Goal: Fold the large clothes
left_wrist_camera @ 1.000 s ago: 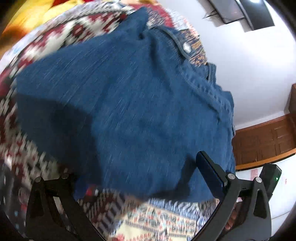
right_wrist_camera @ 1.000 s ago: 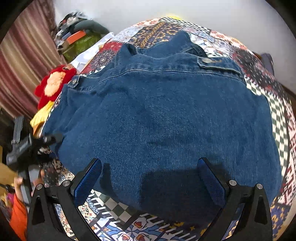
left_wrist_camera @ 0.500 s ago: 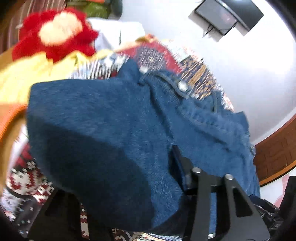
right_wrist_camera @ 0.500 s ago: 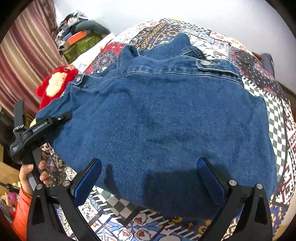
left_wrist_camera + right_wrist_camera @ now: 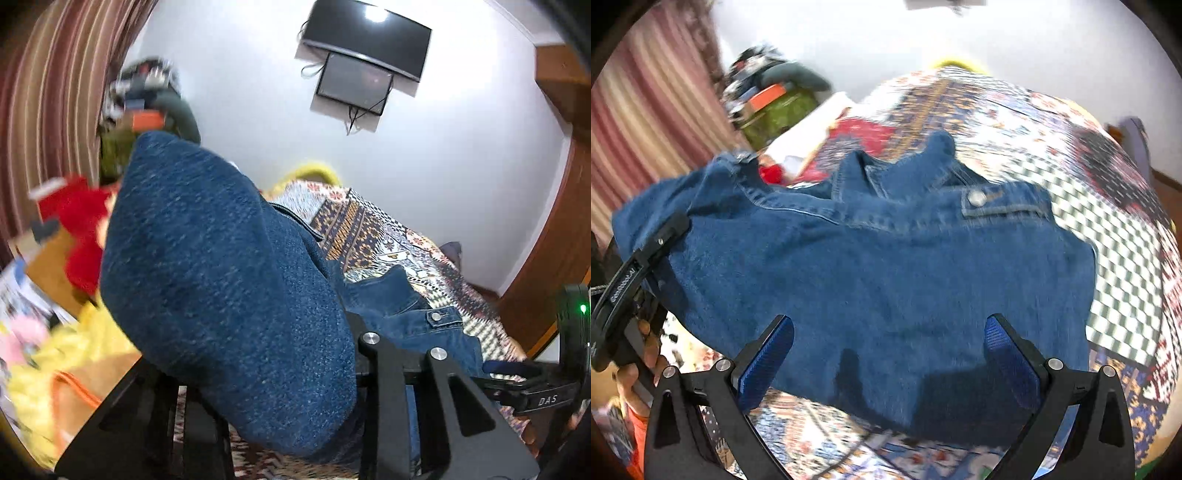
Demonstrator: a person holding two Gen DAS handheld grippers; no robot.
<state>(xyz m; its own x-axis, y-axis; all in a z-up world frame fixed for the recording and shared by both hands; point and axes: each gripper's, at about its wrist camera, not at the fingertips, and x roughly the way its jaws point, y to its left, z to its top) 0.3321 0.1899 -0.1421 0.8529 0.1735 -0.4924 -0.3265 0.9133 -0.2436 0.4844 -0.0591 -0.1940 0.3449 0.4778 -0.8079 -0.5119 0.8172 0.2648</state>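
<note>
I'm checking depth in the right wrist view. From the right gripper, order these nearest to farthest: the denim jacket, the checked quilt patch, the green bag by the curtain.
From the right gripper:
1. Denim jacket, directly ahead, its hem between the open fingers.
2. Checked quilt patch, right, beyond the jacket.
3. Green bag, upper left by the curtain.

Denim jacket [image 5: 886, 280] blocks my path ahead; bedspread's [image 5: 1123, 266] right edge lies bare; clutter pile [image 5: 775, 96] crowds far-left corner.

"DAS" on the right tool [image 5: 532, 391]
</note>
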